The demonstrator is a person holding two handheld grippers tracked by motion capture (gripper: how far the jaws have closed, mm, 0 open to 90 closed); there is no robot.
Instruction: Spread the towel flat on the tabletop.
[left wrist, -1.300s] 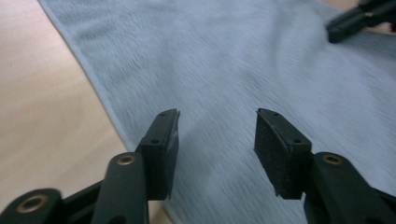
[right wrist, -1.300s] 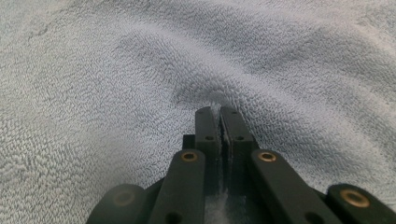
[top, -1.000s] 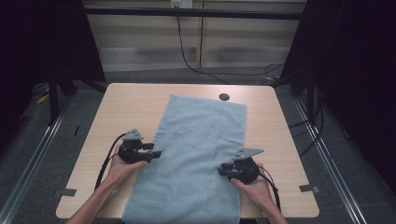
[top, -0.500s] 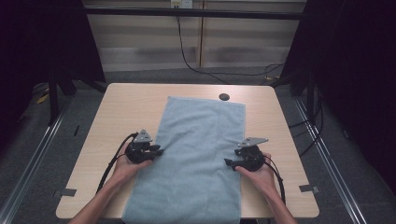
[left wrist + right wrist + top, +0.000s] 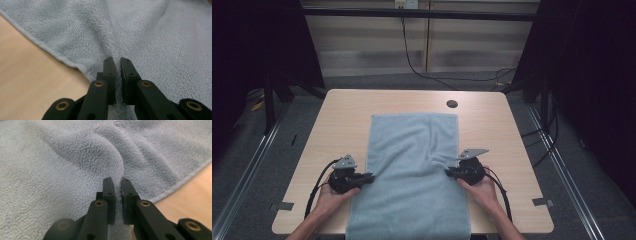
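A light blue towel (image 5: 412,170) lies lengthwise on the wooden table (image 5: 342,125), its near end hanging over the front edge. My left gripper (image 5: 371,176) sits at the towel's left edge; its jaws have just been closing and now pinch a ridge of the towel (image 5: 117,53). On the opposite edge my right gripper (image 5: 448,171) has just closed too, and a raised fold of the towel (image 5: 116,162) is caught between its jaws. Each gripper is held by a hand coming in from the bottom.
A dark round hole (image 5: 452,104) is set in the table near the far right corner. Bare tabletop runs along both sides of the towel. Cables trail from both grippers toward the front edge. Dark floor and metal rails surround the table.
Both grippers moved away from me along the towel's edges and inward onto it. Their jaws went from open to shut on the cloth, and a fold rose near the right gripper.
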